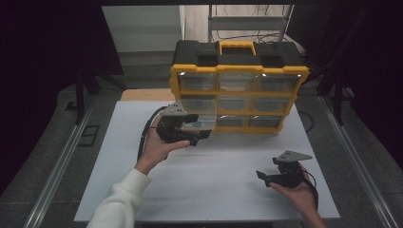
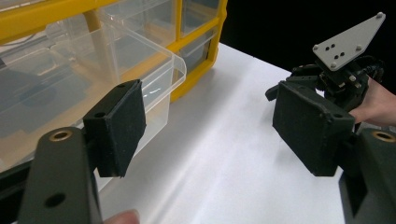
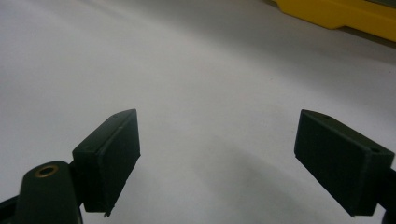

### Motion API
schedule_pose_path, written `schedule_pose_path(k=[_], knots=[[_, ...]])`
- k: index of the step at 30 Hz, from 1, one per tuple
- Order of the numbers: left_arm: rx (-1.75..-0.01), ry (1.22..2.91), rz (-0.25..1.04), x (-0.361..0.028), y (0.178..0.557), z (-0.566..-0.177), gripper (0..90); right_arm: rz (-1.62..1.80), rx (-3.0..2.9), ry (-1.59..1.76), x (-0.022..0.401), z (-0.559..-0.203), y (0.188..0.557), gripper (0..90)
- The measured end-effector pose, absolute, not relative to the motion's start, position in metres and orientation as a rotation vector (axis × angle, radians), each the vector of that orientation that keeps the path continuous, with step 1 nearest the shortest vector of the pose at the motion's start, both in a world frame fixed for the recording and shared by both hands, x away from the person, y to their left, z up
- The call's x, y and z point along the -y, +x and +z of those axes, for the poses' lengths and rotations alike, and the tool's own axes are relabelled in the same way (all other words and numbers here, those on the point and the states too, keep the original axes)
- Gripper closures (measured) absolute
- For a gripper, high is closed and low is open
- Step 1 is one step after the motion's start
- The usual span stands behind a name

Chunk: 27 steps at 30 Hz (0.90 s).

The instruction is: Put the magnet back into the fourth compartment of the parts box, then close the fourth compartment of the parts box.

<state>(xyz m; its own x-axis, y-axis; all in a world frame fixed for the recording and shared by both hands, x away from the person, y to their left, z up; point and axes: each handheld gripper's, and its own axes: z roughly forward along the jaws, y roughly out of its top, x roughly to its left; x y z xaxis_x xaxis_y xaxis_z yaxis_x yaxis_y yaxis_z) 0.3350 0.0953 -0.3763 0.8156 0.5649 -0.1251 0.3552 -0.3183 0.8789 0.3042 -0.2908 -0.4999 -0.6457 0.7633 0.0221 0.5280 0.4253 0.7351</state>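
While the clear drawer (image 1: 202, 123) sits partly pulled out of the bottom-left bay, these notes hold:

Drawer: lower left of the yellow organizer (image 1: 237, 85), centre of the high view; in the left gripper view it fills the upper left, its lip (image 2: 180, 70) jutting out over the white table (image 1: 214, 175).

Left gripper (image 1: 197, 135): jaws spread wide, holding nothing; one pad (image 2: 122, 126) lies just beside the drawer's front wall, whether touching cannot be told.

Right gripper (image 1: 266, 178): lower right of the high view, jaws wide, empty, low over bare table, well apart from the organizer.

Step judged: moving the drawer (in or out, unclear).

Doing it well: square the pad flat on the front wall, move straight along the bay, keep the drawer level to avoid jamming.

Risk: organizer may slide; the right gripper could brace it.
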Motion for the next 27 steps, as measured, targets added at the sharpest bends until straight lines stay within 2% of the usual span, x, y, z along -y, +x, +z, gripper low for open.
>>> schedule_pose_path(k=[19, 23, 27], knots=[[-0.683, 1.941, 0.225, -0.093, 0.327, -0.388, 29.4, 1.056, -2.364, 1.114, 0.292, -0.499, 0.303, 14.7], [-0.692, 1.963, 0.207, -0.092, 0.328, -0.396, 35.4, 1.061, -2.355, 1.122, 0.293, -0.499, 0.303, 14.8], [-0.712, 2.000, 0.211, -0.089, 0.329, -0.403, 49.5, 1.055, -2.356, 1.123, 0.294, -0.499, 0.303, 14.8]])
